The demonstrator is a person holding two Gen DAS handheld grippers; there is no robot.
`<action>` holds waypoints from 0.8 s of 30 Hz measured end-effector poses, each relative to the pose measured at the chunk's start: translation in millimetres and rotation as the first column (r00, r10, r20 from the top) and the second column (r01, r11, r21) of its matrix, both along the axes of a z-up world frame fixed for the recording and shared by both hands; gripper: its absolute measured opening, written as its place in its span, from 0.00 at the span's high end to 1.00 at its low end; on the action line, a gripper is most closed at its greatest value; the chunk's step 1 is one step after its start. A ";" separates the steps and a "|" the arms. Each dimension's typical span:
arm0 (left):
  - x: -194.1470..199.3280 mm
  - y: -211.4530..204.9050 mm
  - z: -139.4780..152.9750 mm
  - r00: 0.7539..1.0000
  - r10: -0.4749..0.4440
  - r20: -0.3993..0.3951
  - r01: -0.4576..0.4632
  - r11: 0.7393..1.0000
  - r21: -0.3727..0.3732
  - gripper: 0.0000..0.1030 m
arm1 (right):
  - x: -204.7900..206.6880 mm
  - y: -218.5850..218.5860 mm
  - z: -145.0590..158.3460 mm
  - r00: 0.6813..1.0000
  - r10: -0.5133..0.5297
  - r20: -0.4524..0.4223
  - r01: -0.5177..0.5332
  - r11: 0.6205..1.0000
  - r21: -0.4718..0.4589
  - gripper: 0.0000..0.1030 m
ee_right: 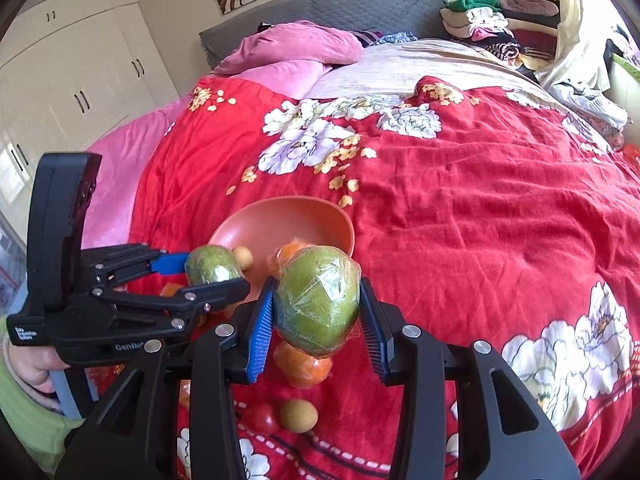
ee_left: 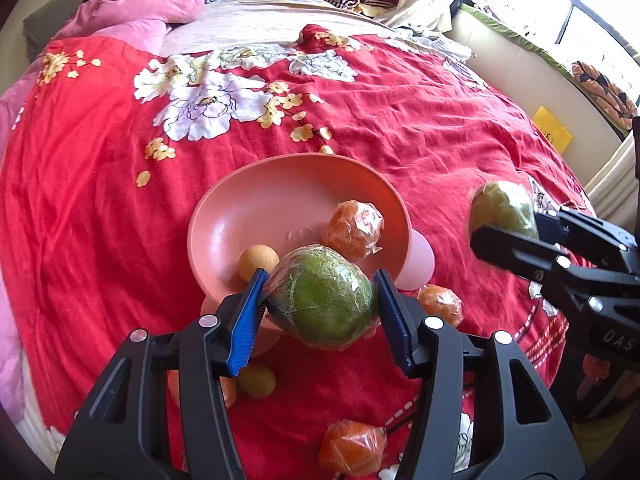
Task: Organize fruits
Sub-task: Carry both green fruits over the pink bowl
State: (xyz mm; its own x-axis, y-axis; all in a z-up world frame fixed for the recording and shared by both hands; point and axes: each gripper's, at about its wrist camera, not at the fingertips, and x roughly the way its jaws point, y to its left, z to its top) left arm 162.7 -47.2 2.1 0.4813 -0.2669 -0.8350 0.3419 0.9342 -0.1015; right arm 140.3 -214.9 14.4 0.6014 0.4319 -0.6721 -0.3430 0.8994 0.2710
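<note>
A pink bowl (ee_left: 256, 200) sits on the red flowered bedspread and holds a wrapped orange (ee_left: 352, 229) and a small yellow fruit (ee_left: 256, 261). My left gripper (ee_left: 320, 308) is shut on a wrapped green mango (ee_left: 326, 304), held just above the bowl's near rim. My right gripper (ee_right: 318, 308) is shut on a second wrapped green mango (ee_right: 318, 300); it also shows in the left wrist view (ee_left: 505, 210), right of the bowl. The bowl (ee_right: 276, 224) and the left gripper (ee_right: 212, 276) show in the right wrist view.
Loose fruit lies on the bedspread near me: wrapped oranges (ee_left: 440, 304) (ee_left: 352, 446) (ee_right: 304, 364), a yellow fruit (ee_left: 258, 380), a brown one (ee_right: 298, 416) and a red tomato (ee_right: 260, 418). Pink pillows (ee_right: 288, 52) and a clothes pile (ee_right: 492, 24) lie at the bed's far end.
</note>
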 end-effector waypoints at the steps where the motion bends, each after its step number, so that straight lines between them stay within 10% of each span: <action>1: 1.3 -0.3 -0.8 1.000 0.000 -0.002 0.000 1.000 -0.001 0.55 | 2.1 0.0 -0.1 1.000 0.000 0.000 0.000 1.000 -0.001 0.63; 24: 17.0 2.4 -18.2 1.000 0.001 -0.017 0.000 1.000 0.025 0.55 | 45.9 19.9 -21.6 0.998 0.035 -0.044 -0.036 0.999 -0.032 0.63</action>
State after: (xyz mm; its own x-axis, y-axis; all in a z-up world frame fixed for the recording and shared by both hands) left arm 179.7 -44.7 -16.1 0.4671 -0.2456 -0.8494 0.3400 0.9367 -0.0838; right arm 186.3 -195.0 -7.2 0.5563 0.4301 -0.7110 -0.3637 0.8954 0.2570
